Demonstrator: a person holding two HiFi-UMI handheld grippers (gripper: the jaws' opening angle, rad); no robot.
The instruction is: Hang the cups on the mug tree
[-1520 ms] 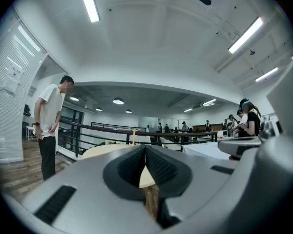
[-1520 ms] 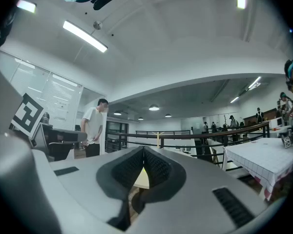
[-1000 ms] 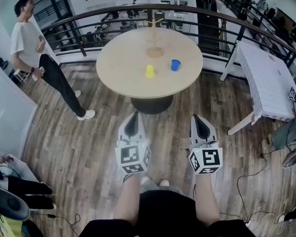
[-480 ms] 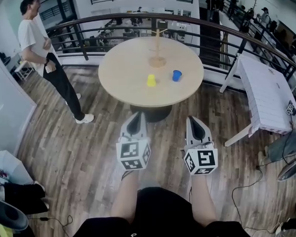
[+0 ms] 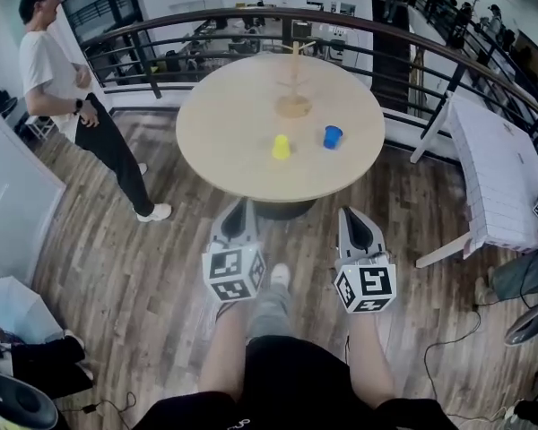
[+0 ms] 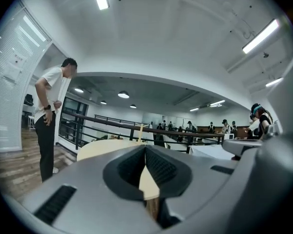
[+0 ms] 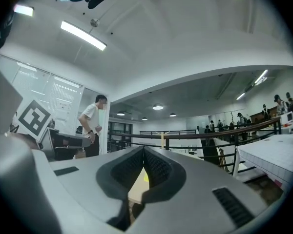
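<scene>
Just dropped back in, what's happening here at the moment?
A person holds a gripper in each hand. The left gripper and right gripper are both shut and empty, short of the round table. On it stand a yellow cup, a blue cup and the wooden mug tree, with nothing hung yet. A bystander stands off to the left.

No readable text, label or number shows in any view.

Right tool (image 7: 144,152), jaws together and empty, before table (image 7: 136,191), mug tree (image 7: 162,141) beyond
</scene>
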